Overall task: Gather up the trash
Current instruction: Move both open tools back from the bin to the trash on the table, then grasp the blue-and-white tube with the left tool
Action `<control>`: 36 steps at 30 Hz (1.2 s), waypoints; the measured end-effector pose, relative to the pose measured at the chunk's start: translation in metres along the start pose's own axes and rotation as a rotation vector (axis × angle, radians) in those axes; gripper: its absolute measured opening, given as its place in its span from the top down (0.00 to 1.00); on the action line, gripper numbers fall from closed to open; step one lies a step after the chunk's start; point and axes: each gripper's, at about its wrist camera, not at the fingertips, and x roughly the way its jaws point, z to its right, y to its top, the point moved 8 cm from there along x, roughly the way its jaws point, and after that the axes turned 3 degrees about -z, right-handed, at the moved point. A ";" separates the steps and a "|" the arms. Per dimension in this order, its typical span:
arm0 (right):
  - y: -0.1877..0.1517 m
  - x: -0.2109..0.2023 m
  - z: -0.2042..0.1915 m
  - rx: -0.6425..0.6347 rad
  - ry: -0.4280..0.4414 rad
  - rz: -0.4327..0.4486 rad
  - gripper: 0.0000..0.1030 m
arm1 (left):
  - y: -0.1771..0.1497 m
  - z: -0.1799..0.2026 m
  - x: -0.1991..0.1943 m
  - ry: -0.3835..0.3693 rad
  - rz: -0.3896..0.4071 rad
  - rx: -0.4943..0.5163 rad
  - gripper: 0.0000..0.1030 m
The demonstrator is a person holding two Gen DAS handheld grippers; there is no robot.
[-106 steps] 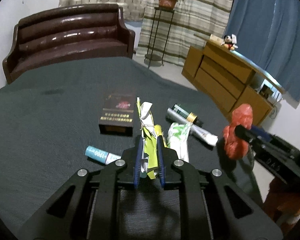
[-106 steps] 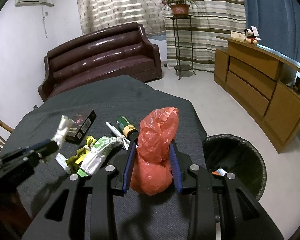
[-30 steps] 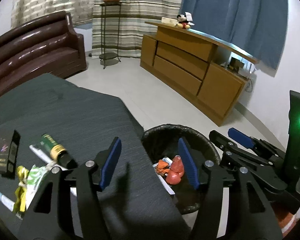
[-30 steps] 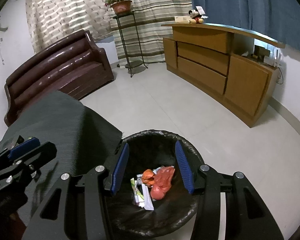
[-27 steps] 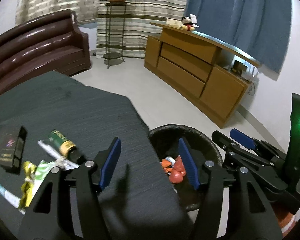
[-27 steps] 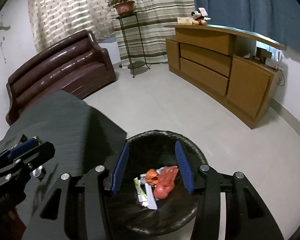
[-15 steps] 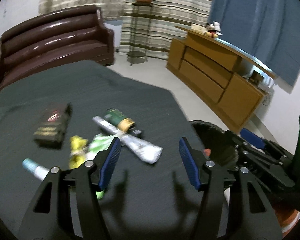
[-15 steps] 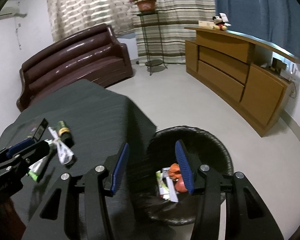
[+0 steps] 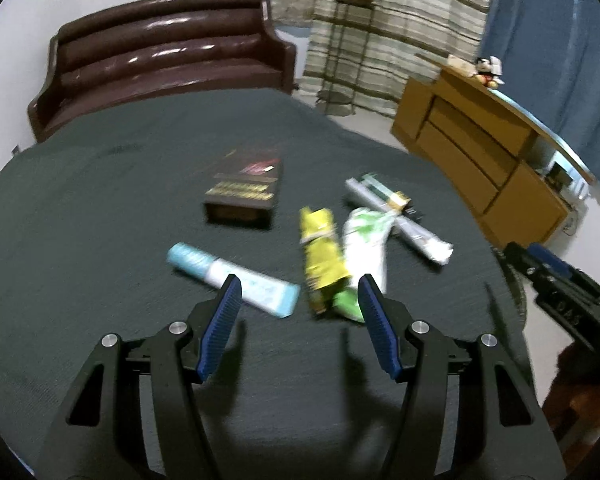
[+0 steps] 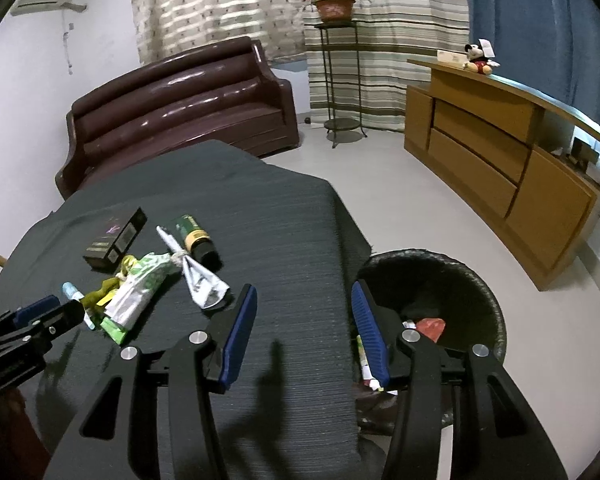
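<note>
My left gripper [image 9: 298, 294] is spread wide and holds nothing, its blue-padded fingers low in the centre of the left wrist view above the table with the dark grey cloth [image 9: 100, 216]. Just beyond the fingertips lies the litter: a pale blue and white tube [image 9: 232, 276] at centre left, a crumpled yellow wrapper [image 9: 320, 252] touching a green and white crumpled wrapper [image 9: 366, 244] at centre, and a silver twisted foil packet [image 9: 416, 232] beside a dark green bottle with a gold band [image 9: 392, 198] to the right of them. A flat black box with gold print [image 9: 244, 190] sits above them, apart from the wrappers. My right gripper [image 10: 302, 310] is likewise released and empty, its fingers straddling the table's right edge in the lower centre of the right wrist view. The round black bin with a bag liner [image 10: 460, 276] stands on the floor at lower right, with a red plastic scrap [image 10: 430, 326] and paper pieces inside.
</note>
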 end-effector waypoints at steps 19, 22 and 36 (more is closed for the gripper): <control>-0.005 0.013 0.005 0.013 0.007 -0.039 0.52 | 0.005 -0.032 0.034 0.009 -0.082 -0.061 0.42; -0.005 0.014 0.006 0.019 0.010 -0.041 0.52 | 0.006 -0.033 0.036 0.017 -0.076 -0.047 0.42; -0.005 0.016 0.009 0.024 0.020 -0.047 0.52 | 0.004 -0.009 0.035 -0.014 -0.057 0.064 0.82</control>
